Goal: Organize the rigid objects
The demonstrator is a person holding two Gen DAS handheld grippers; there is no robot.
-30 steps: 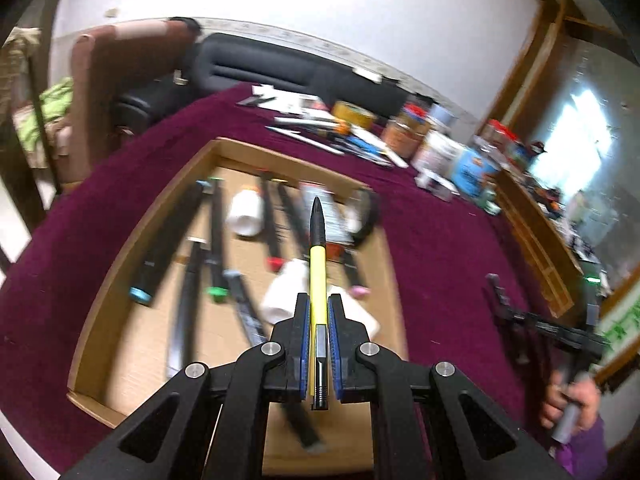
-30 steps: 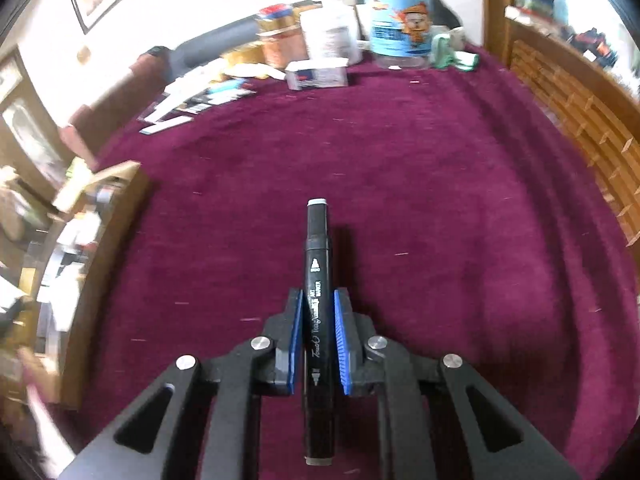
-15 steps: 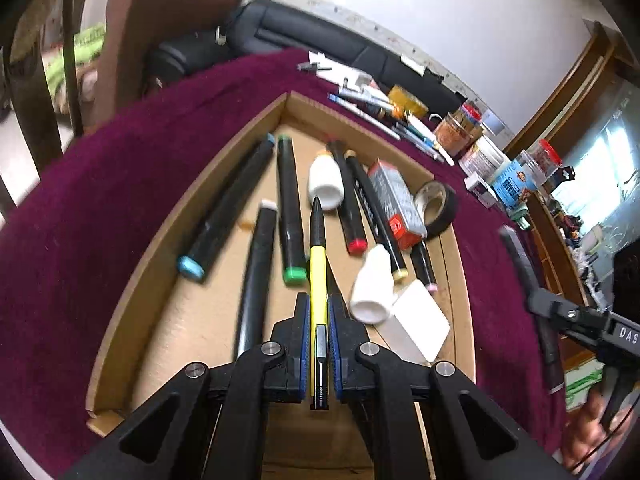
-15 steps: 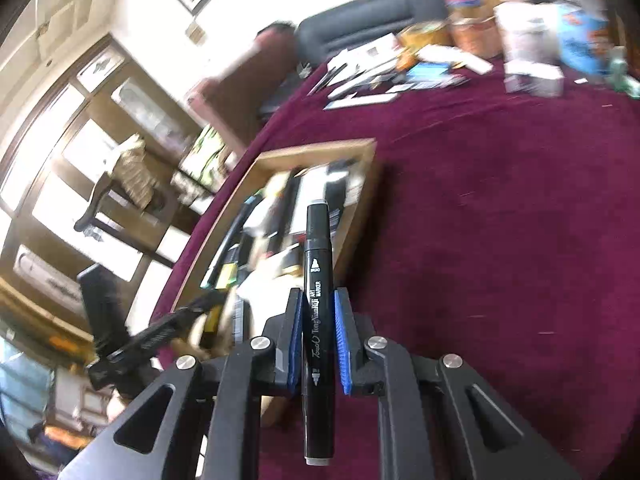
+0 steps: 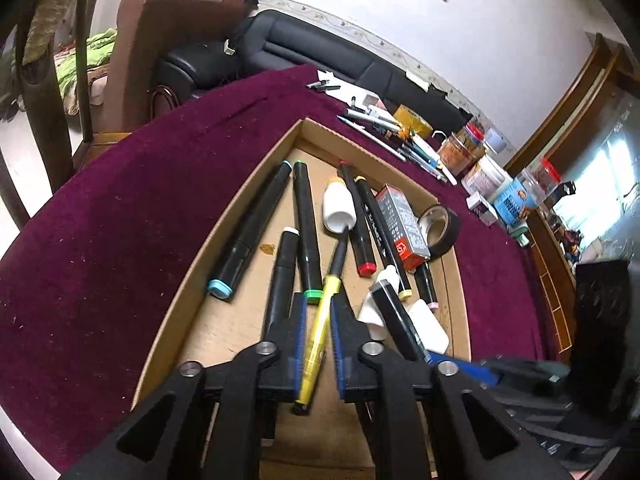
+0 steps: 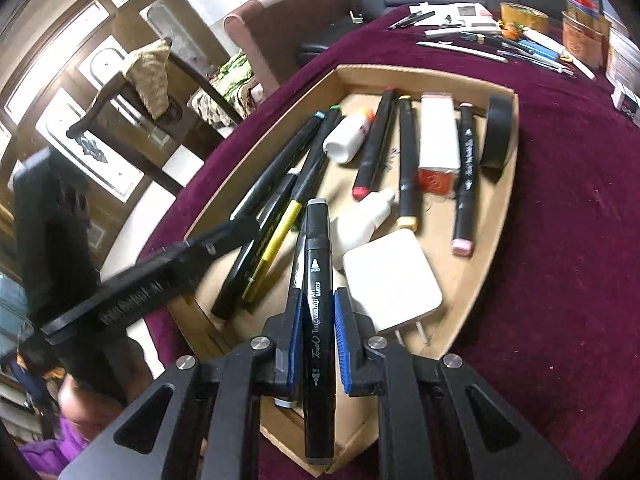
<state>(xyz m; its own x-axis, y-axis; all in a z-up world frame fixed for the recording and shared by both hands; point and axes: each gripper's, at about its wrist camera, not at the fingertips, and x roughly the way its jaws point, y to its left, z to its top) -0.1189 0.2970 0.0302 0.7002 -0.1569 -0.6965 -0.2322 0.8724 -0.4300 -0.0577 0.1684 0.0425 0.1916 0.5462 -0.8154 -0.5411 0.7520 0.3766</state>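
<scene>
- My left hand-held gripper (image 5: 318, 316) hangs over the near end of the cardboard tray (image 5: 224, 232) on the maroon desk (image 5: 120, 220). Its jaws have just been opening; the yellow pen (image 5: 320, 328) lies tilted between them, the pads no longer pressing it, so I call it released.
- The pen's black tip points at a white bottle (image 5: 339, 210) further up the tray.
- My right hand-held gripper (image 6: 316, 328) is clenched on a black marker (image 6: 318, 292), held above the tray's near corner.
- Crowding the tray: a row of black markers with coloured caps, the blue-capped one (image 5: 248, 236) at the left wall, a red-and-grey box (image 5: 402, 226), a roll of black tape (image 5: 440, 228) against the right wall, a white charger (image 6: 392, 284) and a second white bottle (image 6: 366, 224). These leave little bare floor under either tool.
- In the right view, the left tool's black arm (image 6: 160, 268) cuts across the tray's left side, close beside my marker.
- Beyond the tray lie loose pens (image 5: 384, 132), jars (image 5: 460, 148) and a tub (image 5: 512, 200).
- Against a second ago: the right tool, then over bare cloth far from the tray, is now above it, right beside the left one. The pen, then clamped straight, now sits askew. The left view has closed in on the tray.
</scene>
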